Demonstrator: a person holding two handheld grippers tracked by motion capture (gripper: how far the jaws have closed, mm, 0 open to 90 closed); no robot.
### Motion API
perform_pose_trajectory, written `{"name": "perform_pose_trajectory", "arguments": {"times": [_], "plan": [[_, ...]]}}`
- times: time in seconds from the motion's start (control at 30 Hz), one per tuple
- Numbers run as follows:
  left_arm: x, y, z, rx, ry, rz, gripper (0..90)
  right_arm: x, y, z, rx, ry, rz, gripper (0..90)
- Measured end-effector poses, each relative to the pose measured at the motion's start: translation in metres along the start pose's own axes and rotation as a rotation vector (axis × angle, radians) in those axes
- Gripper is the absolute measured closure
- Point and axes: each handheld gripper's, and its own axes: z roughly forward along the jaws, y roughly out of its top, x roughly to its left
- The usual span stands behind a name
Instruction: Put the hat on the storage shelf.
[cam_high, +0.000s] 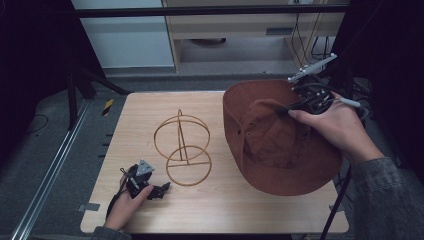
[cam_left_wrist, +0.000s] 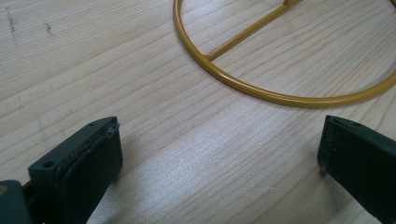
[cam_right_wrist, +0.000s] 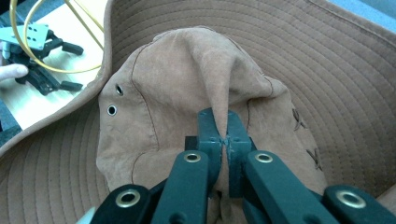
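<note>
We see the right gripper (cam_high: 286, 109) pinching a fold of fabric at the top of the crown of a brown wide-brimmed hat (cam_high: 280, 145), its jaws pressed together on the cloth; in the right gripper view the right gripper (cam_right_wrist: 223, 122) has the suede ridge caught between its two black tips, with two small metal eyelets (cam_right_wrist: 112, 110) on the crown's side just to the left. We find the hat on the right part of the wooden table (cam_high: 150, 107), its brim tilted up at the far side and reaching past the table's right edge, the person's right hand (cam_high: 337, 127) over the brim. Near the table's middle stands a gold wire hat stand (cam_high: 182, 147), a flat ring base with an upright rod and hoops, just beside the hat's brim; whether they touch we cannot tell. At the near left, the left gripper (cam_high: 165, 189) rests low on the table in the left hand (cam_high: 125, 200), near the stand's base ring. In the left gripper view its jaws stand wide apart with bare wood between them, and the base ring (cam_left_wrist: 261, 93) curves just ahead.
</note>
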Motion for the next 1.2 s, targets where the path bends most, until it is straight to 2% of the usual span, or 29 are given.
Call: {"name": "perform_pose_trajectory", "arguments": {"times": [0.1, 0.23, 0.47, 0.7, 0.87, 0.97, 1.03, 1.1, 1.2], "plan": [[0.000, 0.000, 0.000, 0.000, 0.000, 0.000, 0.0, 0.002, 0.001, -0.002, -0.012, 0.000, 0.000, 88.9], [0.000, 0.000, 0.000, 0.000, 0.000, 0.000, 0.0, 0.009, 0.001, -0.005, -0.063, 0.003, -0.016, 88.9], [0.000, 0.000, 0.000, 0.001, 0.000, -0.001, 0.0, 0.026, 0.005, -0.012, -0.137, 0.047, -0.048, 88.9], [0.000, 0.000, -0.001, 0.001, 0.000, -0.001, 0.0, 0.036, 0.012, -0.020, -0.172, 0.060, -0.067, 89.0], [-0.001, 0.000, -0.001, 0.001, 0.000, -0.001, 0.0, 0.046, 0.017, -0.014, -0.196, 0.066, -0.082, 89.0], [0.000, 0.000, -0.001, 0.001, 0.000, 0.000, 0.0, 0.054, 0.022, -0.009, -0.232, 0.081, -0.093, 89.0], [0.000, 0.000, 0.000, 0.001, 0.000, 0.000, 0.0, 0.056, 0.023, -0.009, -0.246, 0.081, -0.100, 89.0], [-0.001, 0.000, 0.000, -0.002, 0.004, -0.001, 0.0, 0.065, 0.025, -0.011, -0.280, 0.087, -0.119, 89.0], [-0.001, 0.000, 0.000, -0.002, 0.004, -0.001, 0.0, 0.071, 0.026, -0.011, -0.296, 0.091, -0.126, 89.0]]}}
